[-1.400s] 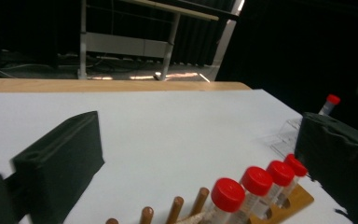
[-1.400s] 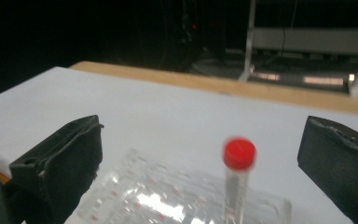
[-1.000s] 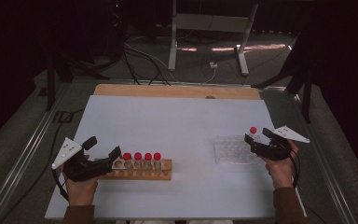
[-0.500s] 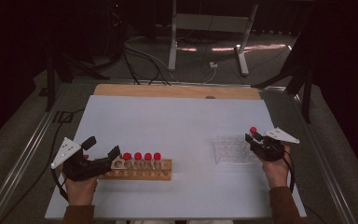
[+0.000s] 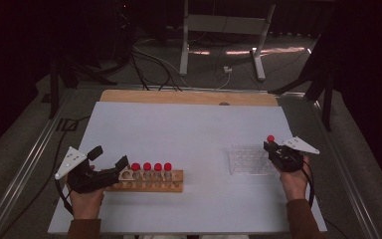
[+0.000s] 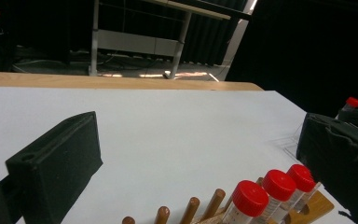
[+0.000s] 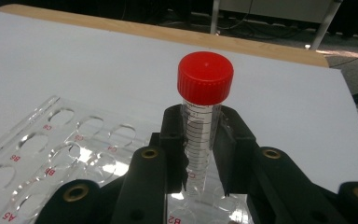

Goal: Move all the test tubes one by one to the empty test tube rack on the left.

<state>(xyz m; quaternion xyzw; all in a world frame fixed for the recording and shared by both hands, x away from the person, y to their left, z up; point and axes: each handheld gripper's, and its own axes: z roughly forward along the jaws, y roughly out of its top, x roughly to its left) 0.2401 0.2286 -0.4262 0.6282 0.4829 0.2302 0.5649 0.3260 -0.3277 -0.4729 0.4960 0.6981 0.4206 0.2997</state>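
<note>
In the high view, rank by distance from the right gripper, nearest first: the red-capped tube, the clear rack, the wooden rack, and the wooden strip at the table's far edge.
1. Red-capped tube: clamped in the right gripper itself.
2. Clear rack: just to its left, under the jaws.
3. Wooden rack: to the left, by the left gripper.
4. Wooden strip: along the table's far edge; close to the wooden rack's distance, so this order is uncertain.

Clear graduated tube (image 7: 200, 135) with red screw cap, upright, just above clear plastic rack (image 7: 60, 149) at right of table; four red-capped tubes (image 5: 150, 169) upright in wooden rack (image 5: 149, 181).
</note>
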